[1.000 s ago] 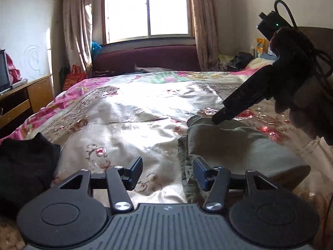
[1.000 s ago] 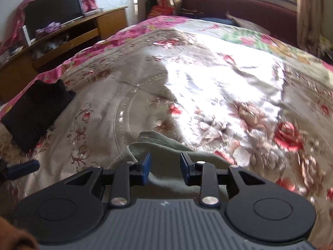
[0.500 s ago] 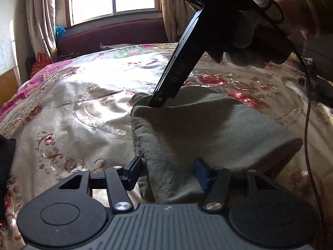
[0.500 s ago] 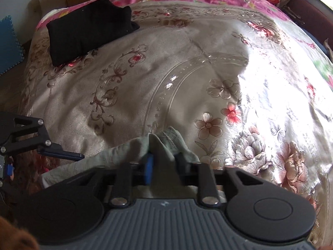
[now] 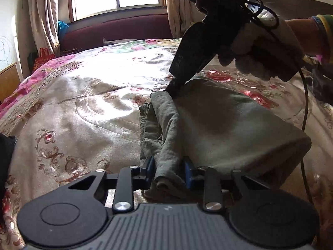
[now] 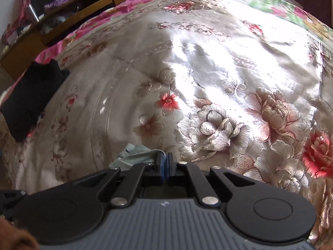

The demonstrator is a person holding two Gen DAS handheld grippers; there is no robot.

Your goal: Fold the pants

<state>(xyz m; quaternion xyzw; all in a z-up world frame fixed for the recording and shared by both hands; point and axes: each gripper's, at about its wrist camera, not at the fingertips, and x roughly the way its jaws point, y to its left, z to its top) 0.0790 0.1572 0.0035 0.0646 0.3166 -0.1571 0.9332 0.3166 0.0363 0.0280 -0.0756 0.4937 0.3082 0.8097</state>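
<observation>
Floral bedspread (image 5: 83, 108); both tongs (image 5: 169, 171) (image 6: 164, 166) pinch green pants (image 5: 218, 125).

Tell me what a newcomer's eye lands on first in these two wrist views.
First, the grey-green pants bunched in the middle of the floral satin bedspread, pinched at both ends: the left tool grips a near fold, the right tool is shut on the far edge. Next, a black garment lies apart near the bed's edge.
</observation>
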